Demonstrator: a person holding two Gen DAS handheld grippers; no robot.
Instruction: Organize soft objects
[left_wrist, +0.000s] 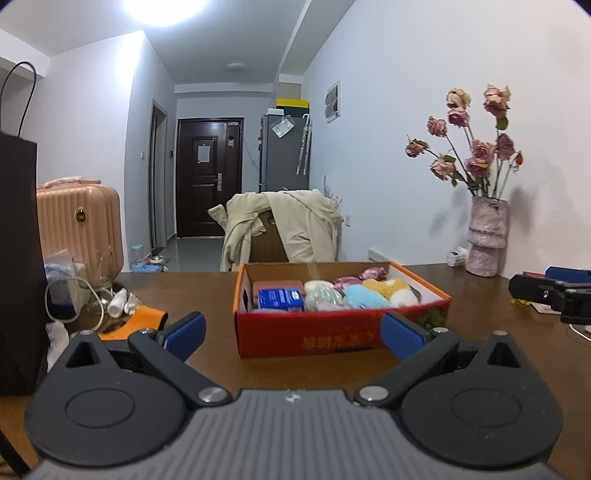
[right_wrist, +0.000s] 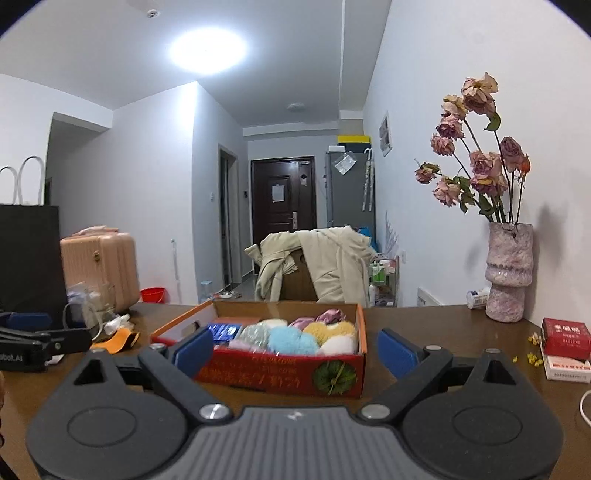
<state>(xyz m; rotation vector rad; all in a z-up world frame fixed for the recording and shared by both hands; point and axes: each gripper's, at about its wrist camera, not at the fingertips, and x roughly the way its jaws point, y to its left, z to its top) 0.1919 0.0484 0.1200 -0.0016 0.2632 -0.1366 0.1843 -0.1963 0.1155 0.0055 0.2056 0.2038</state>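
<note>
Left wrist view looks along two spread blue-padded fingers toward a red cardboard box (left_wrist: 332, 328) sitting on a brown wooden table (left_wrist: 207, 291). The left gripper (left_wrist: 293, 334) is released, its jaws wide apart with nothing between them, and the box lies straight ahead of it, a little beyond the fingertips and not touched. The box's long side runs across this view, so the gripper faces its broad front wall. Inside, soft objects are packed side by side: a blue tissue packet (left_wrist: 281, 299) at the left, a pale green plush ball (left_wrist: 325, 295), a light blue plush ball (left_wrist: 364, 297) in the middle, a yellow plush piece (left_wrist: 386, 286) and a white one (left_wrist: 404, 297) at the right, with pink satin scrunchies (left_wrist: 369, 275) behind. The right wrist view shows the same box (right_wrist: 280, 373) ahead and slightly left, turned so a corner angles toward the camera. The right gripper (right_wrist: 293, 352) is also released and empty, its left pad overlapping the box's front wall in the picture, though contact cannot be confirmed. Both grippers appear about equally near the box, left facing its left portion, right nearer its right end. The box looks already full, so the organizing seems close to complete. A vase of dried roses (right_wrist: 509, 273) stands well apart at the right, and red cigarette packs (right_wrist: 565, 336) lie near the right edge.
</note>
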